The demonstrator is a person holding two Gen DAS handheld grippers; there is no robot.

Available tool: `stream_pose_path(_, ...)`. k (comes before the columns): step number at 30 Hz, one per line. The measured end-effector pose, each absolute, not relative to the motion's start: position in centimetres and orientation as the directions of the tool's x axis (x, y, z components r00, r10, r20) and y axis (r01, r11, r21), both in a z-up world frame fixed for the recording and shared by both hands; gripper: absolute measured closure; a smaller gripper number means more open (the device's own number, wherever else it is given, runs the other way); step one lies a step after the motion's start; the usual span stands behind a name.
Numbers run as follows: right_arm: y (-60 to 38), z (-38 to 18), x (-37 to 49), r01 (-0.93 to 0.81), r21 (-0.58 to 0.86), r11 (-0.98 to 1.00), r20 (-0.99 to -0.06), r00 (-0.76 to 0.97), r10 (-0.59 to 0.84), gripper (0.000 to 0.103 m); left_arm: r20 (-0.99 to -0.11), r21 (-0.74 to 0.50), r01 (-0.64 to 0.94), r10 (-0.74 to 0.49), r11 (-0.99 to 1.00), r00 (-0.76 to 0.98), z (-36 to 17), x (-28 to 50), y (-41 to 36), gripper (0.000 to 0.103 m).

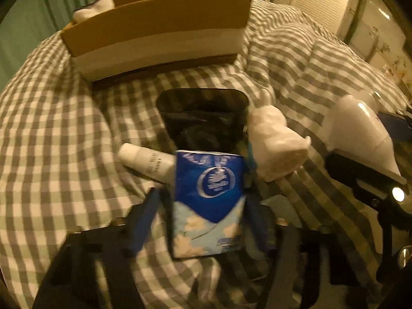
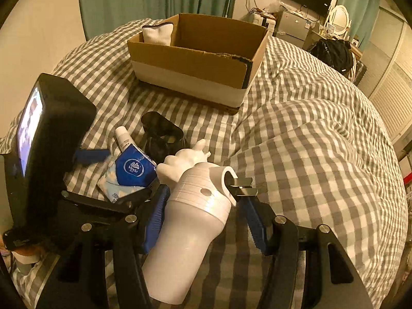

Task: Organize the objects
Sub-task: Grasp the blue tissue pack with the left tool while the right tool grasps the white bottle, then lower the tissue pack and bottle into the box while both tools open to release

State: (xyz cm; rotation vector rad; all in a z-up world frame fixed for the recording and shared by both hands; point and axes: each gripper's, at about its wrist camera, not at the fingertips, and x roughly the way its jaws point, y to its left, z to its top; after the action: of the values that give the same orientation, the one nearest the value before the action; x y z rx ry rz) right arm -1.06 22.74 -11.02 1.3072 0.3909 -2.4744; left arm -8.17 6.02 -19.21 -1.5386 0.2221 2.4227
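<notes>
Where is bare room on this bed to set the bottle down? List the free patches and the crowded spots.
Free: the checked quilt right of the cardboard box, and the strip left of the box. The box is mostly bare inside, save a white pouch in one corner. Crowded: the cluster of tissue pack, tube, black case and white figurine.

Dim amber light, fisheye edges, motion blur

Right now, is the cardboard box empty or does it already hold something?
Not empty: a white pouch stands in the far left corner of the cardboard box; the visible rest looks bare.
</notes>
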Motion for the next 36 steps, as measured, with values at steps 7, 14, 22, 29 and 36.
stream_pose_path(7, 23.0, -11.0, -1.0, 0.398, -0.084, -0.913, -0.834, -0.530, -0.154, 0.046, -0.902, -0.038, -0.263, 0.146, -0.964, -0.406, -18.2, -7.3, 5.0, 0.055)
stream_pose_path(14, 22.5, -9.6, -0.1, 0.400, -0.100, -0.911, -0.821, -0.550, -0.151, 0.046, -0.870, -0.113, -0.239, 0.212, -0.964, -0.445, -15.0, -5.9, 3.4, 0.055)
stream_pose_path(22, 21.8, -6.1, 2.3, 0.402, -0.133, -0.906, -0.778, -0.609, -0.157, 0.046, -0.811, -0.135, -0.258, 0.256, -0.957, -0.526, -10.2, -3.3, 2.8, 0.056)
stream_pose_path(29, 21.5, -2.8, 4.3, 0.387, -0.165, -0.907, -0.730, -0.667, -0.151, 0.046, -0.759, -0.109, -0.249, 0.243, -0.962, -0.604, -6.3, -1.6, 1.7, 0.056)
stream_pose_path(36, 21.1, 1.3, 5.4, 0.392, -0.188, -0.901, -0.663, -0.727, -0.178, 0.046, -0.704, -0.064, -0.244, 0.217, -0.968, -0.676, -2.1, -0.9, 0.3, 0.056)
